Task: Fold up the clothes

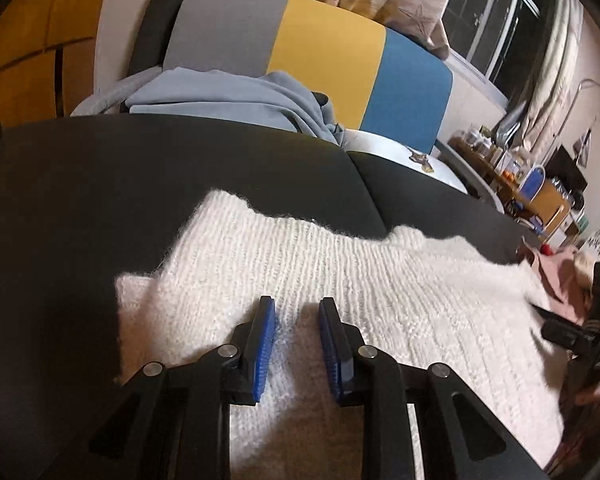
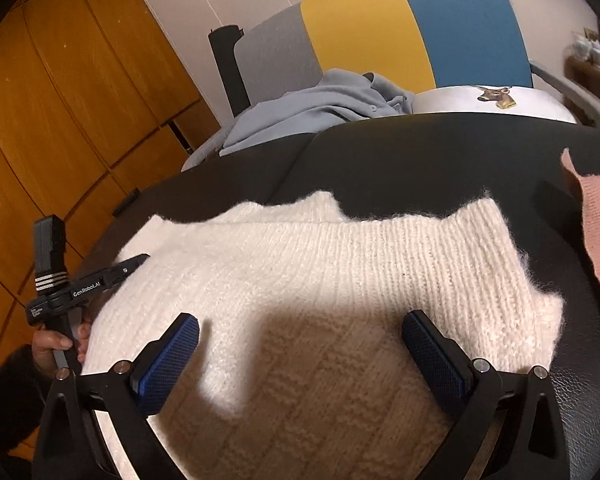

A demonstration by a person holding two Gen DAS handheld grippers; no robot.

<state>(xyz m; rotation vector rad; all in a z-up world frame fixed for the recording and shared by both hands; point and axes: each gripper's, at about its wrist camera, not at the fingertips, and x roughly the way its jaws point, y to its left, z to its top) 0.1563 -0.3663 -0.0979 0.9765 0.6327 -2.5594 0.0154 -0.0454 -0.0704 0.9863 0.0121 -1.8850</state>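
Note:
A white knitted sweater lies spread flat on a black leather surface; it also fills the middle of the right wrist view. My left gripper hovers over the sweater's near left part, its blue pads a narrow gap apart with sweater fabric seen between them. My right gripper is wide open above the sweater's near middle and holds nothing. The left gripper shows at the left edge of the right wrist view, its tip on the sweater's left edge.
A grey-blue garment lies crumpled behind the black surface, in front of a grey, yellow and blue backrest. A white folded item with a deer print lies beside it. A pink garment lies at right. Wooden cabinets stand at left.

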